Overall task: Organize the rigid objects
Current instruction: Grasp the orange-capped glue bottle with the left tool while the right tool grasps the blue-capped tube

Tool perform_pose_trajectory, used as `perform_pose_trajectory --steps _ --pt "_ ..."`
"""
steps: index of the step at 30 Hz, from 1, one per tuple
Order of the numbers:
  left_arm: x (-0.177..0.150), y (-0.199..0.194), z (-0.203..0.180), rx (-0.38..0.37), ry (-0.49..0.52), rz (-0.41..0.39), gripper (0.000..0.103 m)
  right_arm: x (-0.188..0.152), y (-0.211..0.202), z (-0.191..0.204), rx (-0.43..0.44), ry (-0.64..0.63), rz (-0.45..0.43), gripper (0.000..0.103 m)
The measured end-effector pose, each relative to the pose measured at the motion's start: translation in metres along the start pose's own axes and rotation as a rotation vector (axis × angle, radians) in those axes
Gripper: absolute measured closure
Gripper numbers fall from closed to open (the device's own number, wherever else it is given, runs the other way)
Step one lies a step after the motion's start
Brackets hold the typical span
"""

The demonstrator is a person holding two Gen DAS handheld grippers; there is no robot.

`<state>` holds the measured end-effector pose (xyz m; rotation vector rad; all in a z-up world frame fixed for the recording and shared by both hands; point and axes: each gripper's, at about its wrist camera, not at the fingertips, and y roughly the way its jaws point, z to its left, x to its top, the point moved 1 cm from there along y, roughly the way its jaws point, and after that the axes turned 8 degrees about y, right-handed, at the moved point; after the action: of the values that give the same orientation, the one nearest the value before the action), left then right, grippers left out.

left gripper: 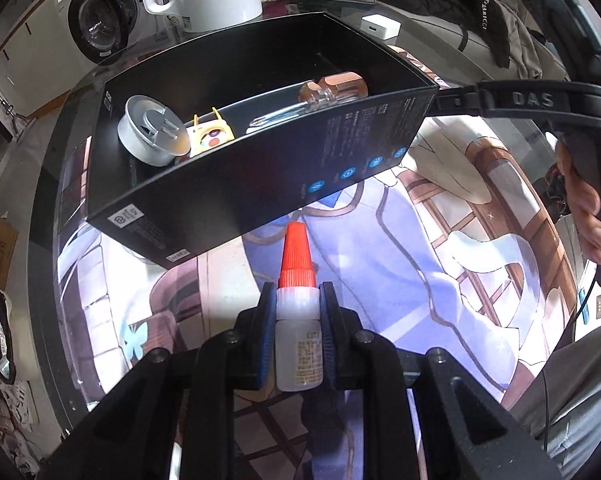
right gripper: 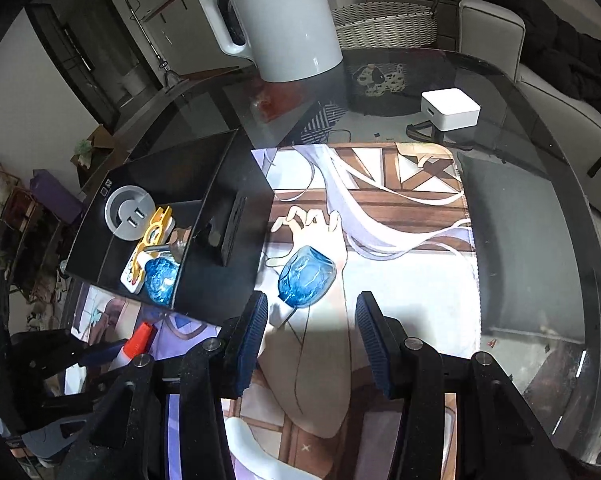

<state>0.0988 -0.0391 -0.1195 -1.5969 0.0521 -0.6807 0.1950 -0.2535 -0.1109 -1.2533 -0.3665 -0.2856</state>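
My left gripper (left gripper: 298, 300) is shut on a small white glue bottle (left gripper: 299, 344) with a red cap, held just in front of the black box (left gripper: 260, 184). The box holds a silver round adapter (left gripper: 150, 132), a yellow toy (left gripper: 212, 136) and an orange-handled screwdriver (left gripper: 320, 92). In the right wrist view my right gripper (right gripper: 312, 332) is open and empty above the printed mat. A blue glass piece (right gripper: 306, 276) lies on the mat just beyond its fingers. The box (right gripper: 220, 280) stands to the left, with another blue piece (right gripper: 160, 280) inside. The glue bottle (right gripper: 138, 344) shows at lower left.
A white kettle (right gripper: 276, 16) stands at the back of the glass table (right gripper: 540, 240). A small white cube (right gripper: 450, 108) sits at the back right. The printed mat (right gripper: 400, 280) covers the table's middle. A person's hand (left gripper: 584, 208) holds the right gripper at the right edge.
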Motion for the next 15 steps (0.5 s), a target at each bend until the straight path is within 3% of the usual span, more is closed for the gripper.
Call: perform_pose_trajectory --steps 7,10,15 --pt "0.000 0.000 0.003 -0.004 -0.007 -0.003 0.084 0.010 0.027 0.001 -0.019 0.019 0.007 0.057" --pt "-0.001 0.000 0.004 0.001 -0.015 -0.004 0.084 0.010 0.031 0.005 -0.040 -0.009 0.006 0.070" --pt "-0.002 0.000 0.005 0.007 -0.035 -0.004 0.084 -0.004 0.025 0.014 -0.013 -0.049 0.059 0.077"
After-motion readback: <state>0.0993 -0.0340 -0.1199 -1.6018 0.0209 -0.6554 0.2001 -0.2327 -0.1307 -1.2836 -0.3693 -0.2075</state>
